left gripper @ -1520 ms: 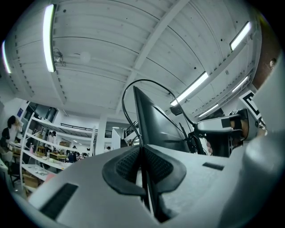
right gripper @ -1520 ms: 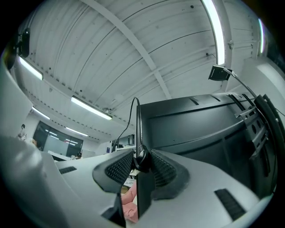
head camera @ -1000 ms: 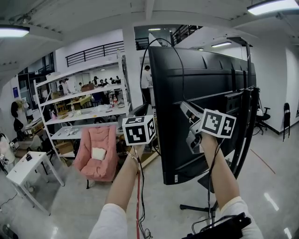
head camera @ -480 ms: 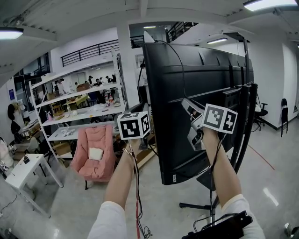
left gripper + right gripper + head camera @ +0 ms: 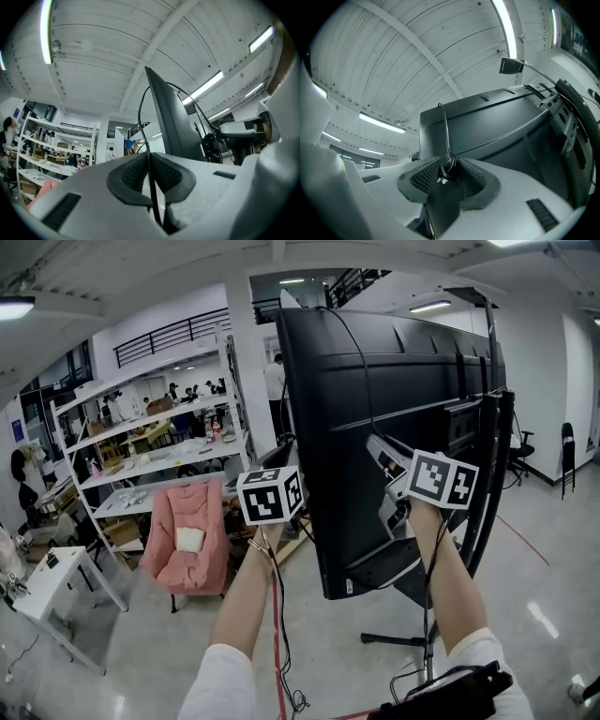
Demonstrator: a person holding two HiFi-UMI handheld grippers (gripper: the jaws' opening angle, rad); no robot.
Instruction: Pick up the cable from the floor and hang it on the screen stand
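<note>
A thin black cable (image 5: 364, 381) runs up and over the top edge of a big black screen (image 5: 412, 381), seen from its back on a wheeled stand (image 5: 490, 474). My left gripper (image 5: 272, 486) is raised beside the screen's left edge. In the left gripper view its jaws (image 5: 150, 171) are shut on the cable (image 5: 140, 108), which arcs up over the screen (image 5: 171, 122). My right gripper (image 5: 380, 457) is up against the screen's back. In the right gripper view it (image 5: 447, 171) is shut on the cable's plug end, and the cable (image 5: 444, 126) rises toward the screen (image 5: 497, 122).
A pink armchair (image 5: 192, 540) stands to the left, with white shelving (image 5: 159, 456) behind it and a white table (image 5: 47, 582) at the far left. People stand in the background. The stand's base (image 5: 394, 641) rests on the floor; a red cord (image 5: 278, 634) hangs below my left arm.
My left gripper has drifted a little left and lower beside the screen edge. The right gripper has stayed against the screen's back. Both still grip the cable.
</note>
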